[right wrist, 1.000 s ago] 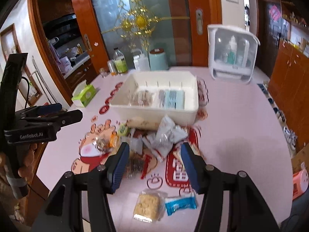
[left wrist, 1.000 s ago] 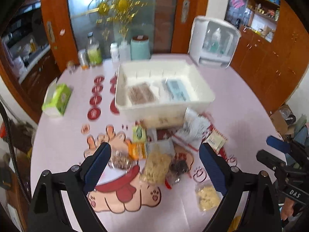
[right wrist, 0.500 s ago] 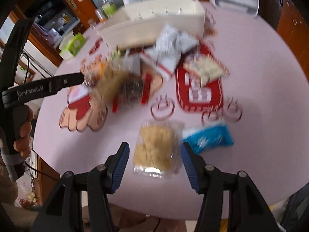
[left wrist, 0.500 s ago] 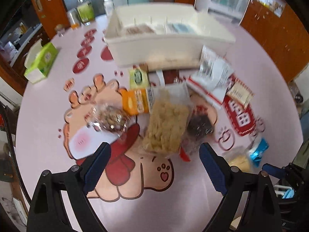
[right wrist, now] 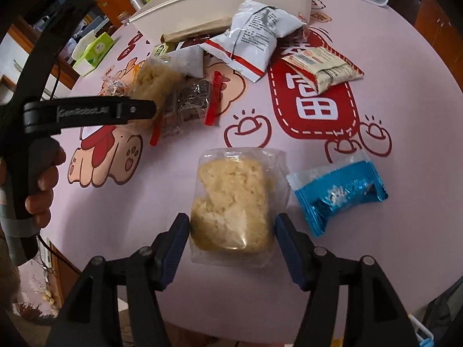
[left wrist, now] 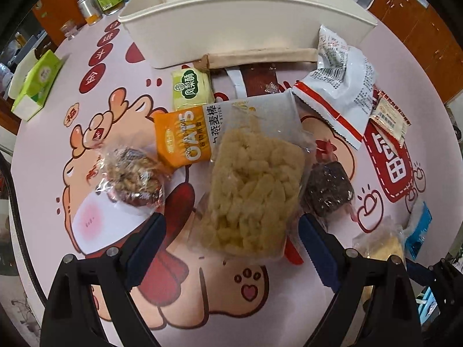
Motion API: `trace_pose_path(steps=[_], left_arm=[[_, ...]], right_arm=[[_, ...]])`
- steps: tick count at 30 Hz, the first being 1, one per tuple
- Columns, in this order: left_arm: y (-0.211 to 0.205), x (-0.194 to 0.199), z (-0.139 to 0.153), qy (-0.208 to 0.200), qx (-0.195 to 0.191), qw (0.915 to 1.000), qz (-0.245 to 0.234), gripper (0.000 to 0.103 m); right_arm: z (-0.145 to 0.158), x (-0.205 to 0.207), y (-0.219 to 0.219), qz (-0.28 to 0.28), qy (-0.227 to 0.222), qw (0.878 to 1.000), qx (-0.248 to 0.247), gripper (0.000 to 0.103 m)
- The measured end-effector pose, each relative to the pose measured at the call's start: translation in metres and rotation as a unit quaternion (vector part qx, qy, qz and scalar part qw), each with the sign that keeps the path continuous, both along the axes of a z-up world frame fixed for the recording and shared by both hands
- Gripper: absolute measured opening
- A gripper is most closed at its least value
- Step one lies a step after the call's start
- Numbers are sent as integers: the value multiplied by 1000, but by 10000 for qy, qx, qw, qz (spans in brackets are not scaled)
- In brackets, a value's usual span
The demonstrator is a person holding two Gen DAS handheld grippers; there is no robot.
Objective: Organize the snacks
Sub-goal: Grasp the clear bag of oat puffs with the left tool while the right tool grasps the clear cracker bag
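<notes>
The left gripper (left wrist: 231, 231) is spread wide around the near end of a clear bag of yellow puffed sticks (left wrist: 251, 185) lying on the desk (left wrist: 43, 150), its fingers gripping nothing. The right gripper (right wrist: 231, 231) flanks a clear bag of pale crumbly cake (right wrist: 231, 205), whose film edges hide any contact. The white bin (left wrist: 246, 23) shows only its near wall, its inside hidden.

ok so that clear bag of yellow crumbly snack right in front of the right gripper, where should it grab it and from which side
Grip the clear bag across its near end, coming straight in from the near table edge. It lies flat, long axis pointing away, and the open right gripper already straddles that end. The blue packet sits close on its right, so a sideways approach would likely bump it. Pinch the bulky middle, not the thin sealed edge.
</notes>
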State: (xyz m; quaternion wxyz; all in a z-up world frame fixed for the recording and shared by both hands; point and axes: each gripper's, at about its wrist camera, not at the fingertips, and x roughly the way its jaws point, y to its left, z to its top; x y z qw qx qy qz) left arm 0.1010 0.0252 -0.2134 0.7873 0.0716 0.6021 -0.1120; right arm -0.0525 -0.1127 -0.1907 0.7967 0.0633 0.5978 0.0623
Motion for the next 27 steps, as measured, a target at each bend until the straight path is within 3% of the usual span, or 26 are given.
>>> trace_pose_path(steps=[10, 14, 16, 27], left_arm=[[-3, 14, -12, 97, 92, 9999, -42, 91], [-3, 15, -15, 175, -5, 9998, -63, 77], [-5, 15, -13, 114, -46, 9998, -151, 62], [-5, -11, -4, -22, -209, 9998, -61, 54]], right_arm=[[-11, 8, 10, 76, -147, 9987, -479, 67], [-12, 11, 15, 184, -214, 9974, -667, 67], [-11, 12, 16, 209, -233, 9969, -723, 62], [-4, 16, 13, 286, -147, 9983, -491, 61]])
